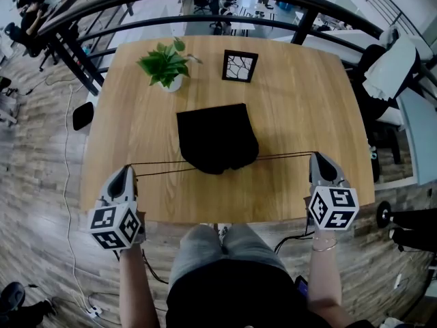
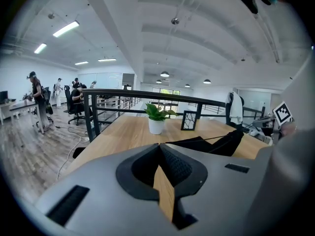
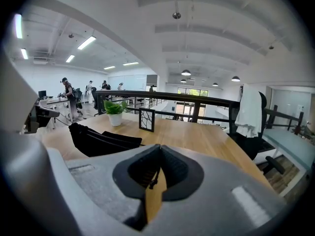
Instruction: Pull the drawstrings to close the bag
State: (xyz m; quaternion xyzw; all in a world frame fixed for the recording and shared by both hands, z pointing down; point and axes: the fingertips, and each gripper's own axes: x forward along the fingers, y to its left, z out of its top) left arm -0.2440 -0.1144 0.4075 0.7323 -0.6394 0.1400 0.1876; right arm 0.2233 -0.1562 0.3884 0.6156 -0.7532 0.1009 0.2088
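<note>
Bag point(image 1: 217, 139), black fabric, lies on the bench point(image 1: 293, 101), ahead of both jaws and roughly midway btwn them. Its gathered mouth faces the person. Drawstrings point(image 1: 283, 156) run taut from that mouth out to each side, one pair to each gripper.

L gripper point(image 1: 128, 169): jaws pinched together on the cord end, w/ the strings leaving the tips toward the bag. R gripper point(image 1: 319, 157): jaws likewise closed, w/ a bit of dark cord visible btwn the pads in the right gripper view. Both sit near the bench's front edge, well apart from each other.

Step in hand, prob.: the outward pull itself. The mouth looks puckered but maybe not fully cinched.

Next move calls for spreading the jaws farther apart, evenly, so the bag doesn't slide sideways. Grip must stay tight, since thin cord can slip.

Plant point(image 1: 166, 65) and frame point(image 1: 240, 65) stand beyond the bag, clear of the strings.
</note>
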